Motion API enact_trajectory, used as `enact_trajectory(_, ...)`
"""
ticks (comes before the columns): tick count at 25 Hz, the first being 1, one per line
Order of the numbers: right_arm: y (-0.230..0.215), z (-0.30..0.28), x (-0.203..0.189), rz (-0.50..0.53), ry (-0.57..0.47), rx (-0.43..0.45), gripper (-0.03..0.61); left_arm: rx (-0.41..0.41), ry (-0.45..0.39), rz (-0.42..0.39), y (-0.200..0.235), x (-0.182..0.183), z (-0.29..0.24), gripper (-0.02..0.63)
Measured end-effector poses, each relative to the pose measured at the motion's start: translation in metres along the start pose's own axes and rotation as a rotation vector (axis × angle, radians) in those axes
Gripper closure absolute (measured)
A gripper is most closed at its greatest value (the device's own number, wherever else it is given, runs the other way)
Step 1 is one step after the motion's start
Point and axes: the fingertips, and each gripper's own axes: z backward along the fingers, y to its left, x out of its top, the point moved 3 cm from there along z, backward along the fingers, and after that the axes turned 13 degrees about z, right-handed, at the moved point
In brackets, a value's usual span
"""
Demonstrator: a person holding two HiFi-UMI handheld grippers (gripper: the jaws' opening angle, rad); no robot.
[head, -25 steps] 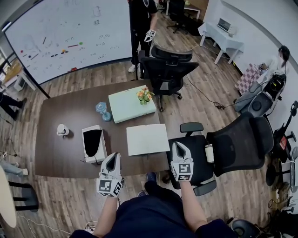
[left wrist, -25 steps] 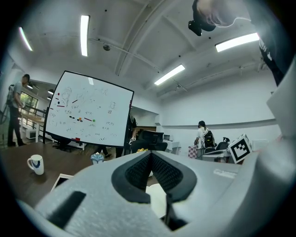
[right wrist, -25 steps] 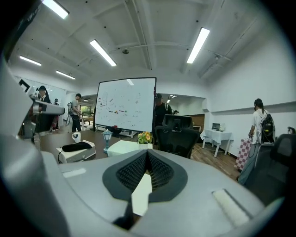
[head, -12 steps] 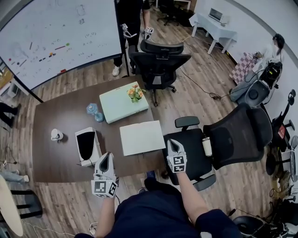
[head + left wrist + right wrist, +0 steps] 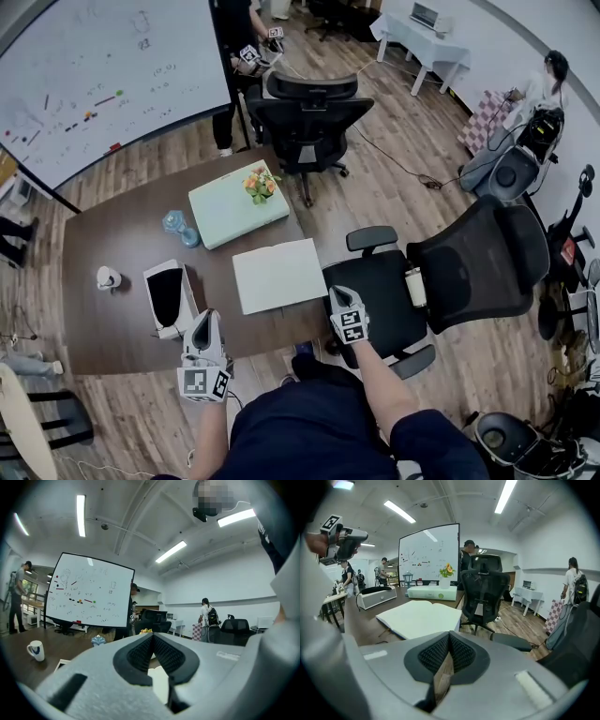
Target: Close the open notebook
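Jaws pressed together, left gripper (image 5: 204, 319) and right gripper (image 5: 336, 294) flank open white paper notebook's (image 5: 278, 274) 6 o'clock edge; white rectangular box (image 5: 156, 281) at 9 o'clock holds something black

Left tongs (image 5: 202, 319), right tongs (image 5: 336, 294) — both closed, empty.

One open notebook (image 5: 279, 275) shares the brown surface (image 5: 112, 328) with one pale green box (image 5: 225, 208), one bunch of flowers (image 5: 260, 184), one blue glass ornament (image 5: 178, 228), one white mug (image 5: 108, 277) and one black-and-white case (image 5: 171, 295). Two grippers are in frame, the left gripper (image 5: 202, 321) and the right gripper (image 5: 337, 296), and two black office chairs, the far chair (image 5: 307, 112) and the right chair (image 5: 473, 262). One whiteboard (image 5: 94, 66) stands far left.
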Motion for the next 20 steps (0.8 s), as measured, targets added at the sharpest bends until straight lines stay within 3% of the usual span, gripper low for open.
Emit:
enact_trajectory(13,0.015,-0.025,-0.056,-0.006,0.155,0.113,0.568,0.001,0.059,-0.013,-0.003,-0.007,-0.014,0.627)
enact_trajectory(20,0.022,-0.037,-0.061,-0.008,0.158,0.162,0.568,0.015,0.074,-0.011,0.001,-0.011,-0.02,0.627)
